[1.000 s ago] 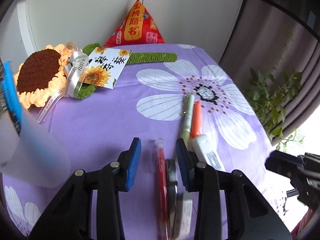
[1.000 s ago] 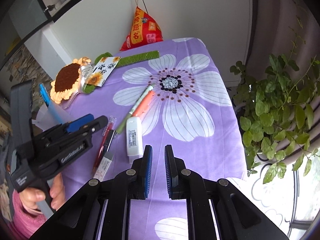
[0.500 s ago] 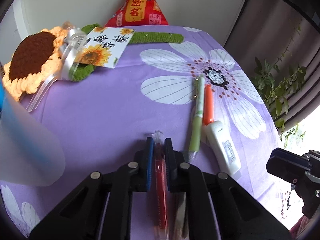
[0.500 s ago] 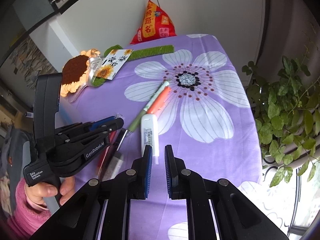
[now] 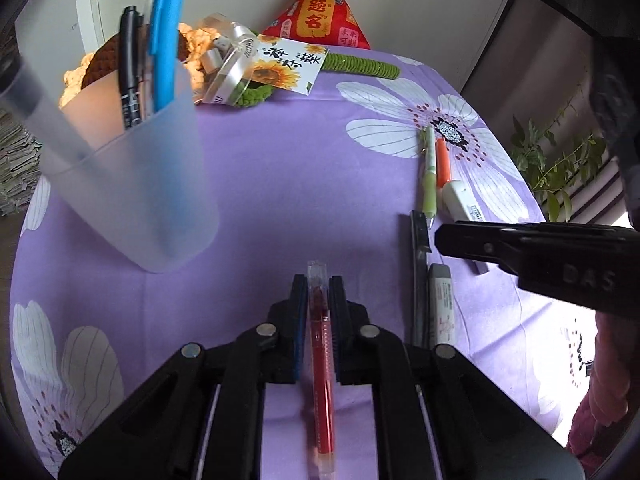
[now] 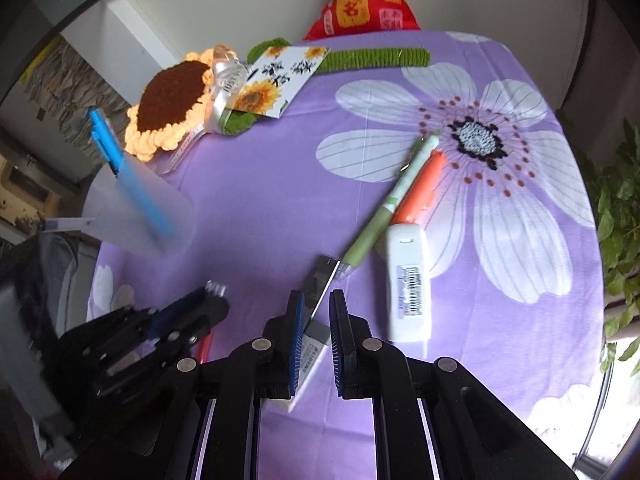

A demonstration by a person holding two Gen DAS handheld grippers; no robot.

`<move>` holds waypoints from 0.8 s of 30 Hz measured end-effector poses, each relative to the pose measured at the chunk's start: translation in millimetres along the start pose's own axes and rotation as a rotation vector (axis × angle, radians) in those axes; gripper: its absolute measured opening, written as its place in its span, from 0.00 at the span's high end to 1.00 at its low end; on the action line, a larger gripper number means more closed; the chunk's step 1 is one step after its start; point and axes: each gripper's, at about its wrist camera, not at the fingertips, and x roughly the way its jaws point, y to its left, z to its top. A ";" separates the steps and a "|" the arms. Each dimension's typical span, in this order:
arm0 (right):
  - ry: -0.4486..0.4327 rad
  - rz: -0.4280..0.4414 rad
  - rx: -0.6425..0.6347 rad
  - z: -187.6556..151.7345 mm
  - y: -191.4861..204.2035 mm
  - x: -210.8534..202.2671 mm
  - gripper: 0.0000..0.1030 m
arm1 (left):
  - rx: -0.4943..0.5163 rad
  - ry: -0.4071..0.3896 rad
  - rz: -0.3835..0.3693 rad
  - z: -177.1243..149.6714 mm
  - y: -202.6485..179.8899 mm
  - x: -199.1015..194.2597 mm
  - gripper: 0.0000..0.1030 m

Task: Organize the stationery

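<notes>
My left gripper (image 5: 318, 285) is shut on a red pen (image 5: 322, 354), which lies lengthwise between the blue pads with its clear end poking out in front. A frosted pen cup (image 5: 132, 188) holding blue and black pens stands ahead to the left. My right gripper (image 6: 314, 314) is shut with nothing in its jaws. It hovers over a black strip-shaped tool (image 6: 320, 280) and a grey-and-white eraser (image 6: 310, 354) on the purple cloth. A green pen (image 6: 384, 212), an orange marker (image 6: 420, 192) and a white correction tape (image 6: 410, 280) lie just beyond it.
At the back of the floral tablecloth (image 5: 300, 168) lie a crocheted sunflower (image 6: 168, 100) with a card and ribbon and a red triangular pouch (image 5: 318, 16). A leafy plant (image 6: 620, 216) stands past the right table edge. A hand in a pink sleeve (image 5: 600, 412) holds the right gripper.
My left gripper shut on the red pen and carried it left, so the pen cup now fills its view. My right gripper moved down and left over the black tool and eraser.
</notes>
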 end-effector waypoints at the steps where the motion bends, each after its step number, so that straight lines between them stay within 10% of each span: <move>1: 0.012 -0.008 0.010 0.9 0.9 3.5 0.89 | -0.001 -0.002 0.000 -0.6 1.0 -0.8 0.91; 9: 0.043 -0.079 0.053 9.5 7.9 17.7 0.89 | 0.009 0.001 -0.039 -5.3 4.1 1.4 0.91; 15: 0.047 -0.132 0.073 19.5 16.4 26.1 0.66 | 0.002 -0.003 -0.067 -7.6 9.8 -0.7 0.92; 24: 0.023 -0.198 0.051 24.1 34.4 36.0 0.76 | 0.003 0.004 -0.077 -6.5 11.1 3.1 0.91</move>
